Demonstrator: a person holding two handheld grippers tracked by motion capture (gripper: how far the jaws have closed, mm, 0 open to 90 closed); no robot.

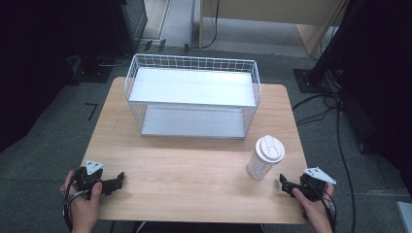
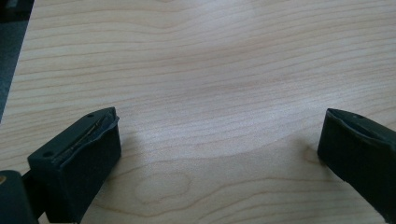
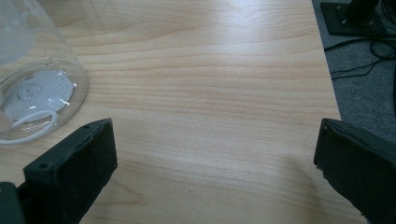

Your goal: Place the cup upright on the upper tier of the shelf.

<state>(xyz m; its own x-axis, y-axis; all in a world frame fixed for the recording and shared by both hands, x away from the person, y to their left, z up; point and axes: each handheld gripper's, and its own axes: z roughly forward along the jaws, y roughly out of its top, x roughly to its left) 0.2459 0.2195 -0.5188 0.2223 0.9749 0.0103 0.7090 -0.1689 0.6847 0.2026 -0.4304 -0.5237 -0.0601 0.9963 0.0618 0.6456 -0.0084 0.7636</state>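
A clear plastic cup with a white lid stands upright on the wooden table at the right front. Its base shows at the left of the right gripper view, beside the left jaw. My right gripper rests open near the table's front right corner, just right of the cup, with bare wood between its jaws. My left gripper lies open near the front left corner, jaws wide apart over bare wood. A white wire basket shelf with two levels stands at the back of the table.
Grey carpet surrounds the table. Black cables and a stand base lie on the floor at the right; dark equipment stands at the back left. Bare wood stretches between the two grippers and in front of the basket.
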